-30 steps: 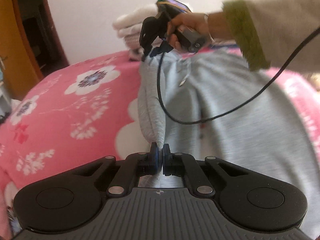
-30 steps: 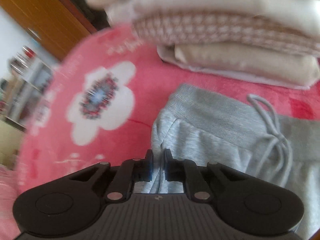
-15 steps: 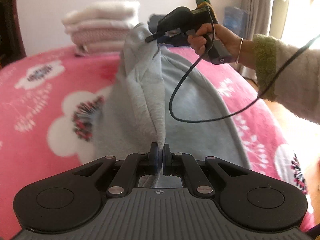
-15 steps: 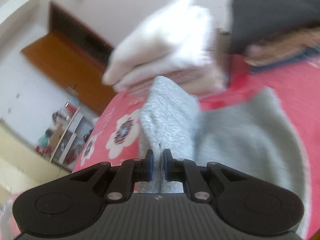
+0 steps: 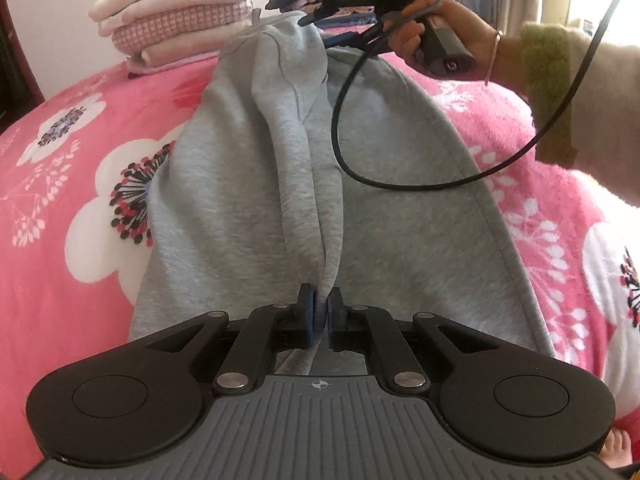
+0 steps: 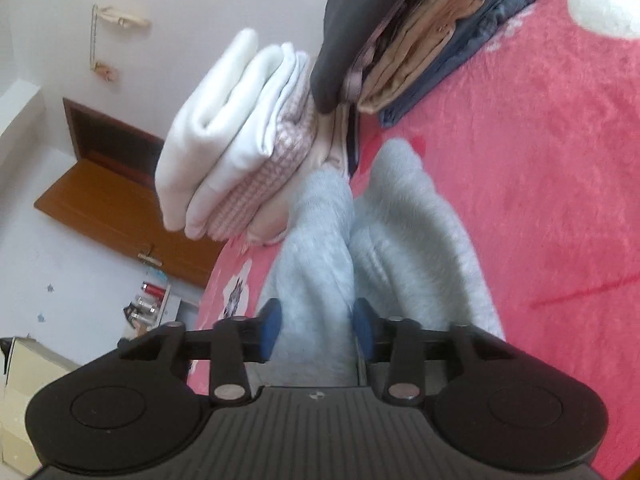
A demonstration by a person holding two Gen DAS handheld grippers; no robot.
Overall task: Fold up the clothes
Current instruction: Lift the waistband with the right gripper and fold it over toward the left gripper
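I'm lifting grey sweatpants (image 5: 248,184) over the pink bed (image 5: 68,184).
My left hand-held gripper (image 5: 323,314) is pinching their fold; my right hand-held gripper (image 6: 316,326) is gaping wide around the fabric.

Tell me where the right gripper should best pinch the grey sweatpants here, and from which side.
Probably the raised fold ridge at the far end of the grey sweatpants. It stands off the pink blanket, narrow enough to pinch, between the fingers of the open right gripper. Come from the right, across the ridge; the left gripper clamps its near end.
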